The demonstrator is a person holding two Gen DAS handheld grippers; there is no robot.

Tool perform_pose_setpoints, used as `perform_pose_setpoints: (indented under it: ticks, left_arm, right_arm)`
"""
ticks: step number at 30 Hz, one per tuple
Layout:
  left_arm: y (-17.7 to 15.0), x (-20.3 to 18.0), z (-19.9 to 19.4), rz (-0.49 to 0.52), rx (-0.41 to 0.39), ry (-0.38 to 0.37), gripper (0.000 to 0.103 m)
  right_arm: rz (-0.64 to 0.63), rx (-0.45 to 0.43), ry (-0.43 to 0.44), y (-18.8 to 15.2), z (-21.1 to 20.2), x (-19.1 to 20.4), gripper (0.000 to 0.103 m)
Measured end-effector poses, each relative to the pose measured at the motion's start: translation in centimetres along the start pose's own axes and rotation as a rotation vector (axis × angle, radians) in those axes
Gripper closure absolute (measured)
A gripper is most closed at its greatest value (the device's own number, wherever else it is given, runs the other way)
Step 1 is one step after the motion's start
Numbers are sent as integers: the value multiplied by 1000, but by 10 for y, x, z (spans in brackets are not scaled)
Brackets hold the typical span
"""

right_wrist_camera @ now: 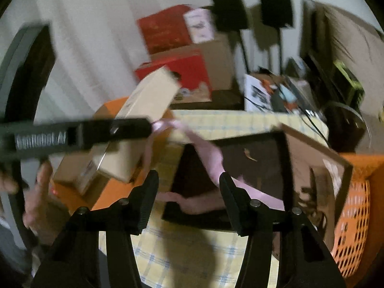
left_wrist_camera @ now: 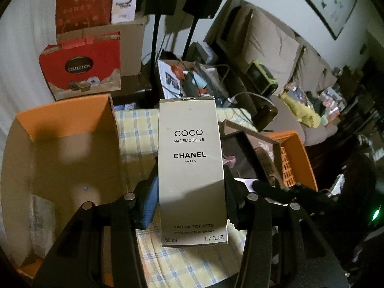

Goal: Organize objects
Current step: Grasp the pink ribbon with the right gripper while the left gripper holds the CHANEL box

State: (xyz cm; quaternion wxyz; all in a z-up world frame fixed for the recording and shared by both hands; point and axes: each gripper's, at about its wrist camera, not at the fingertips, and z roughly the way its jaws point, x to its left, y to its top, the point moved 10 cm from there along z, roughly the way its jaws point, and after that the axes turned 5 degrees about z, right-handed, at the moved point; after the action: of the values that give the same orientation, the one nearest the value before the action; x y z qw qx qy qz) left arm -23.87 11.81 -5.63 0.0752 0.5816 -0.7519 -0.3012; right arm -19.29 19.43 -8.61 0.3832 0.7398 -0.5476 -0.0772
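The left gripper [left_wrist_camera: 190,204] is clamped on a cream perfume box [left_wrist_camera: 191,168], held upright in the air above the checked tablecloth [left_wrist_camera: 134,129], just beside an open orange cardboard box [left_wrist_camera: 64,129]. The right gripper [right_wrist_camera: 188,199] stands apart and empty over a pink ribbon [right_wrist_camera: 204,148] on a dark tray [right_wrist_camera: 254,158]. Sorting looks underway: the perfume is unplaced and the orange basket [right_wrist_camera: 355,204] still holds things.

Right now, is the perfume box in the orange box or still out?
Out: the left gripper holds the perfume box above the checked cloth.

Left tool [left_wrist_camera: 190,206] clamped shut on load, right tool [right_wrist_camera: 189,201] jaws apart
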Motion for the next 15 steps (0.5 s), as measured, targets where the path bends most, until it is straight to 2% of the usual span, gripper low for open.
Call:
perform_pose_setpoints:
  ticks: [6,10,13,15]
  left_arm:
    - [5,-5,-18,17,-18,-3,58]
    - [5,-9,-27,24,-28,-7,58]
    - [4,-11,-32,23,-29,-15,58]
    - [3,-12,-35,19,-27,-22,58]
  right_arm:
    - [-143,-7,20,-17,11,35,54]
    - [-163,-40,26,-16,11,47,54]
    - [-136,-58,17,-10,14,47,59]
    - [-118,-73,19,-6,16,46,74]
